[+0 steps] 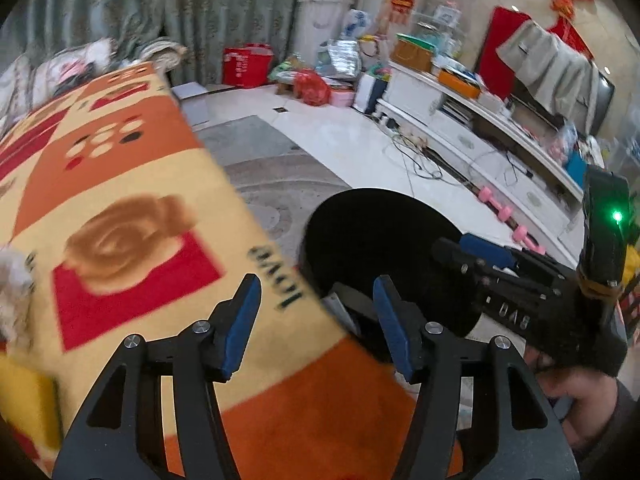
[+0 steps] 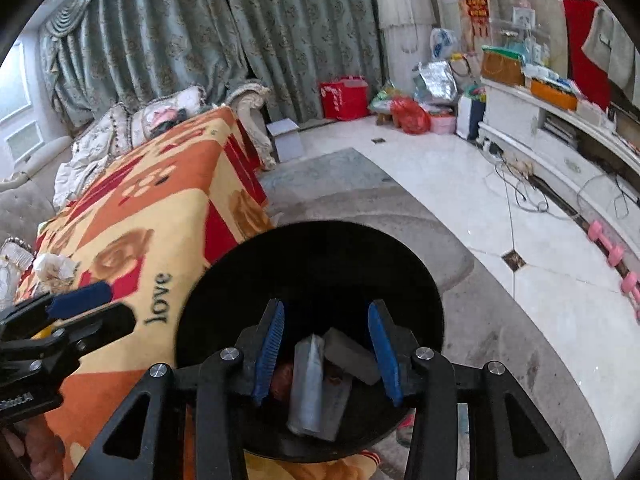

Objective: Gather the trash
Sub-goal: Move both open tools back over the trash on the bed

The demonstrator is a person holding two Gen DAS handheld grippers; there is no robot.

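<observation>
Trash (image 2: 316, 384) already in black bin (image 2: 224, 280) beside blanket-covered table (image 2: 168, 208): grey packets lying at bottom. Right gripper (image 2: 326, 348) over bin mouth, jaws spread, nothing pinched; drop step apparently done. Left gripper (image 1: 316, 316) above table edge, jaws parted, empty. Next, probably: crumpled tissue (image 2: 52, 266) at table's far-left end, needing a reach across and a soft pinch.
</observation>
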